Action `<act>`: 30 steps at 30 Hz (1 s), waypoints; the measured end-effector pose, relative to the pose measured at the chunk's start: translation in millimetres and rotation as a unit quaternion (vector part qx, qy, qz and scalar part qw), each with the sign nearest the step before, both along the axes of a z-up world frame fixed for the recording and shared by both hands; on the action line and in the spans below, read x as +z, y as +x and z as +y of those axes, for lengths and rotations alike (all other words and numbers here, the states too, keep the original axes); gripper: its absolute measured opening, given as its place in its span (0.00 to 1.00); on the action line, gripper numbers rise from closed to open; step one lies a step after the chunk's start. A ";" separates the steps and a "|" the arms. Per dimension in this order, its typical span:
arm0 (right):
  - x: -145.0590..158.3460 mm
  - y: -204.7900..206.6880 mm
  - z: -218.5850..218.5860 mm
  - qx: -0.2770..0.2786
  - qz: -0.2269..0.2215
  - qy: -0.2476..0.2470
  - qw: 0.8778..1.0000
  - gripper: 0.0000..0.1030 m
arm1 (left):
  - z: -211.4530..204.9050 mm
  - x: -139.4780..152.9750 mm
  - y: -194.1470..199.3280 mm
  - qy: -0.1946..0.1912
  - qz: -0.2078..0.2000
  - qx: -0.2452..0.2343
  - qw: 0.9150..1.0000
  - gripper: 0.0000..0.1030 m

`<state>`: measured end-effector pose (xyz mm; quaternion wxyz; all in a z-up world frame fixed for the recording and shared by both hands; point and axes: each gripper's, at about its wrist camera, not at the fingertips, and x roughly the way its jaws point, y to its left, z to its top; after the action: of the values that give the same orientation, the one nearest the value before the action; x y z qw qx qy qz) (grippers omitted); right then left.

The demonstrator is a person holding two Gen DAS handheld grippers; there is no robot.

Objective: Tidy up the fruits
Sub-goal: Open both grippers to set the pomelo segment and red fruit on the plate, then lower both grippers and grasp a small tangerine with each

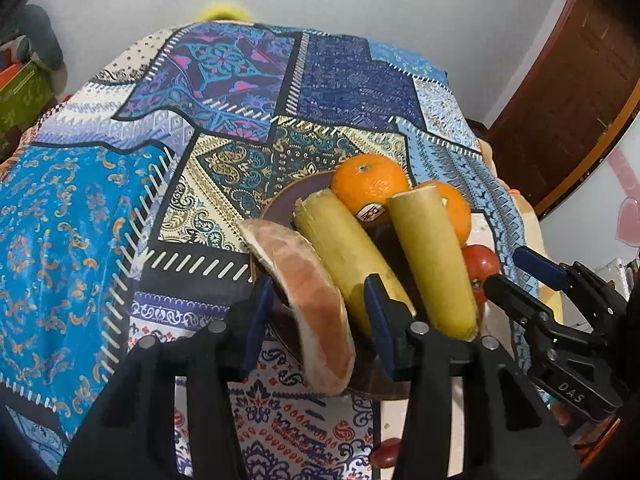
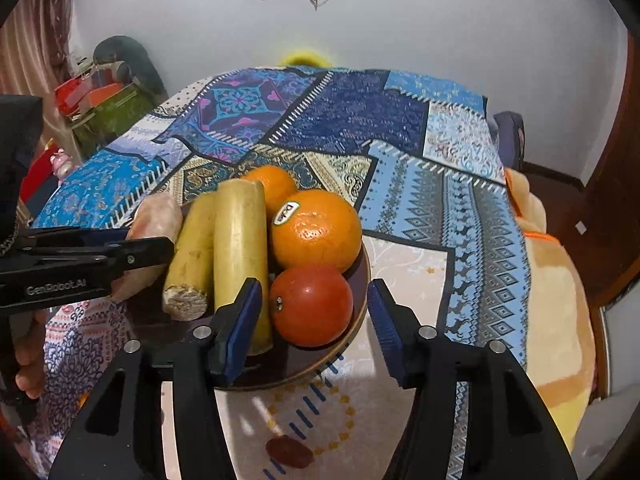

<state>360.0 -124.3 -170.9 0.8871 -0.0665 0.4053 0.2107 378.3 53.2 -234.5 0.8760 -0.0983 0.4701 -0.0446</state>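
Note:
A brown plate (image 2: 360, 280) on the patterned cloth holds two oranges (image 2: 316, 230), a red tomato (image 2: 310, 304), two yellow stalk pieces (image 2: 240, 248) and a pink pomelo wedge (image 1: 308, 296). My left gripper (image 1: 320, 320) stands open around the wedge, its fingers on either side of it. My right gripper (image 2: 316, 320) is open, its fingers either side of the tomato at the plate's near rim. The left gripper also shows in the right wrist view (image 2: 132, 248), and the right gripper in the left wrist view (image 1: 516, 268).
A small dark red fruit (image 2: 289, 453) lies on the cloth in front of the plate. The patterned cloth (image 1: 120, 220) covers the table. Boxes and clutter (image 2: 100, 104) stand at the far left, a wooden door (image 1: 568, 92) at the right.

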 end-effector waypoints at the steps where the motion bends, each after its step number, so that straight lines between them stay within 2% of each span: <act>1: 2.2 -1.8 -0.7 0.000 -0.001 0.001 1.000 0.50 | -0.8 3.7 -2.3 0.002 -0.005 -0.001 1.000 0.49; 7: 16.0 -17.6 -8.2 -0.002 -0.007 0.012 1.000 0.50 | -7.1 29.0 -18.1 0.016 -0.028 -0.010 0.999 0.51; 14: 29.5 -44.4 -11.9 -0.001 -0.014 0.018 1.000 0.50 | -8.0 51.1 -55.1 0.036 -0.041 -0.015 0.998 0.54; 22: 39.5 -84.3 -14.4 0.004 -0.018 0.027 0.999 0.52 | -5.8 55.4 -107.1 0.048 -0.034 -0.019 0.998 0.57; 30: 35.7 -128.6 -8.9 0.009 0.004 0.057 0.998 0.52 | -4.1 46.9 -160.5 0.050 -0.020 -0.021 0.998 0.57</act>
<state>231.5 -133.2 -135.2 0.8857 -0.0186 0.3961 0.2413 217.8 49.1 -187.6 0.8877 -0.0435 0.4565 -0.0417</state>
